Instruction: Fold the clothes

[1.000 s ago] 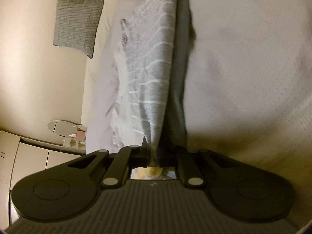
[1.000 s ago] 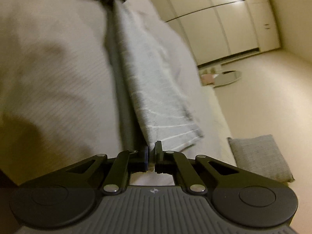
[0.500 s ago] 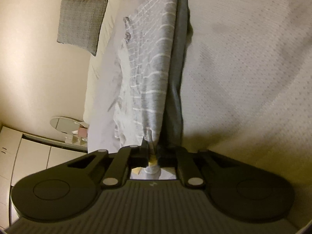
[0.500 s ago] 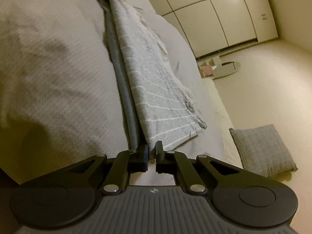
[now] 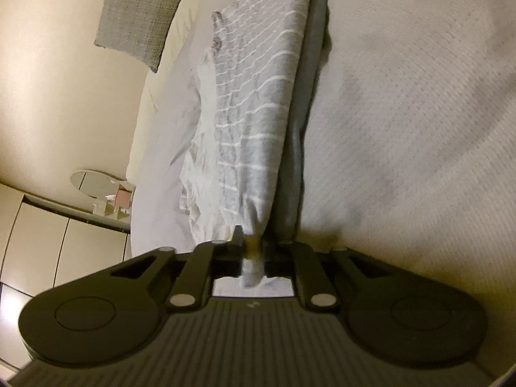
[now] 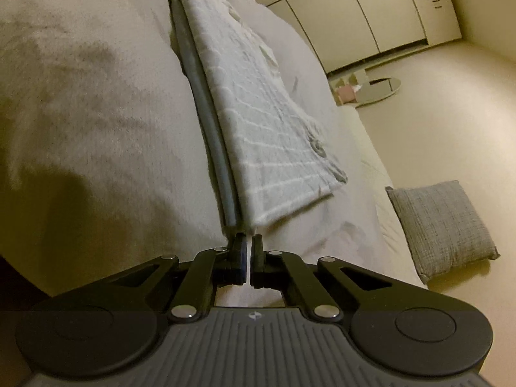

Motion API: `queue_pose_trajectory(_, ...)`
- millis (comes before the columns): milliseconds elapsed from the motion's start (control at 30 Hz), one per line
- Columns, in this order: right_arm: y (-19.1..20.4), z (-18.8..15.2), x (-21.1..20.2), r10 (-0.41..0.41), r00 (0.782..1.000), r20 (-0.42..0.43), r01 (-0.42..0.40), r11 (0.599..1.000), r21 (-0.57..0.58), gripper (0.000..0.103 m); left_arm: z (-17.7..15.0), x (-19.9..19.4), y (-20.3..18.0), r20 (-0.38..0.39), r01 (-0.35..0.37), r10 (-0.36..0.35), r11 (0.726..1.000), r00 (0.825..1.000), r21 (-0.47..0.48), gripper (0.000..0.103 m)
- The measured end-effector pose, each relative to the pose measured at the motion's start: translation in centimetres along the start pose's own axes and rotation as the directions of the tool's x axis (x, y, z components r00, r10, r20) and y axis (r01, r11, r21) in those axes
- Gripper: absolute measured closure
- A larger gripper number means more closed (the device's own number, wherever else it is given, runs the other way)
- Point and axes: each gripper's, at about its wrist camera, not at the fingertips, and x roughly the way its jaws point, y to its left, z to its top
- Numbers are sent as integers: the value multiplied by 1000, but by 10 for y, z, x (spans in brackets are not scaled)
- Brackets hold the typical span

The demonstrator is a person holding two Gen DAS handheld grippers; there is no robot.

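A grey garment with thin white stripes (image 5: 258,96) hangs stretched between my two grippers, just over the bed. My left gripper (image 5: 253,246) is shut on one corner, and a tuft of the cloth pokes back between its fingers. A darker grey-blue layer (image 5: 300,148) runs along the garment's bed-side edge. In the right wrist view the same garment (image 6: 267,122) runs away from me toward the top of the frame. My right gripper (image 6: 247,248) is shut on its near corner, with only a thin sliver of cloth between the pads.
A bed with a pale textured cover (image 5: 419,129) (image 6: 80,113) lies under and beside the garment. On the floor are a grey cushion (image 5: 138,16) (image 6: 441,225) and a round mirror with small items (image 5: 93,183) (image 6: 380,87). Wardrobe doors (image 6: 371,6) line the wall.
Both grippers kept their hold while the garment was pulled straighter and flatter. The left view has swung, so the cushion sits higher in the frame. More of the garment's length shows in the right view.
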Motion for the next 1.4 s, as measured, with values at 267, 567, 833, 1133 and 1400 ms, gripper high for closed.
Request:
queue_pose_trajectory(267, 1, 8, -18, -13, 999, 41, 12, 999, 33, 92, -7, -23, 7, 23, -31, 32, 999, 999, -28, 74)
queue_pose_trajectory(567, 12, 33, -21, -7, 995, 96, 7, 1000, -4, 88, 17, -40, 11, 185, -1, 11, 998, 983, -56, 73)
queue_pose_trajectory(833, 6, 38, -30, 20, 994, 111, -26, 998, 49, 88, 33, -19, 50, 235, 123, -34, 919, 971, -375, 70)
queue_pose_trajectory(1133, -13, 63, -22, 14, 992, 122, -44, 968, 246, 88, 18, 13, 45, 90, 107, -78, 913, 993, -393, 70)
queue_pose_trajectory(1400, -25, 37, -13, 96, 995, 24, -98, 921, 378, 88, -14, 7, 49, 9, 82, -88, 877, 996, -473, 70)
